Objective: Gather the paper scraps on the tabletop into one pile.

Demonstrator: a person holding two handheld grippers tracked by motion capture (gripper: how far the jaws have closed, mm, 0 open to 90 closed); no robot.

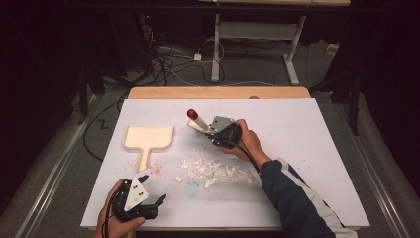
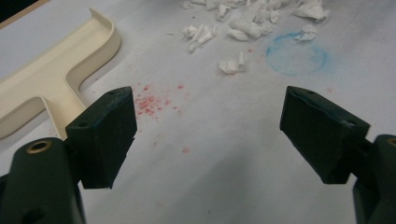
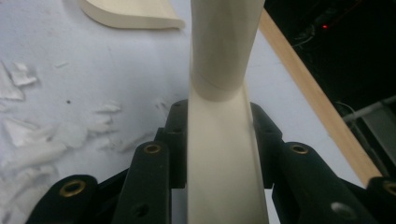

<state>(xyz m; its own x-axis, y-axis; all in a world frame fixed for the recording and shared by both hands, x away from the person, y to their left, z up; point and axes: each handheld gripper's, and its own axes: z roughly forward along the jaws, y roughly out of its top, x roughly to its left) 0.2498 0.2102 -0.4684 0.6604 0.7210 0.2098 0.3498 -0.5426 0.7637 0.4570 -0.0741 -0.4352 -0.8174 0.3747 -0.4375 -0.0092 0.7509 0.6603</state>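
Between the right claw's (image 3: 219,140) jaws, a cream brush handle (image 3: 224,154) sits clamped; its top is cut off in the right gripper view, its bristles hidden. Near the table (image 1: 307,129) front, the left claw (image 1: 152,190) gapes empty beside the dustpan (image 1: 148,138) and paper scraps (image 1: 213,171).

High view overlooks table (image 1: 297,148); both tool cameras sit close.

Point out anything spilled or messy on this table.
White paper scraps lie scattered mid-table, right of the cream dustpan. Red specks and a smudged blue ring stain the white table cover.
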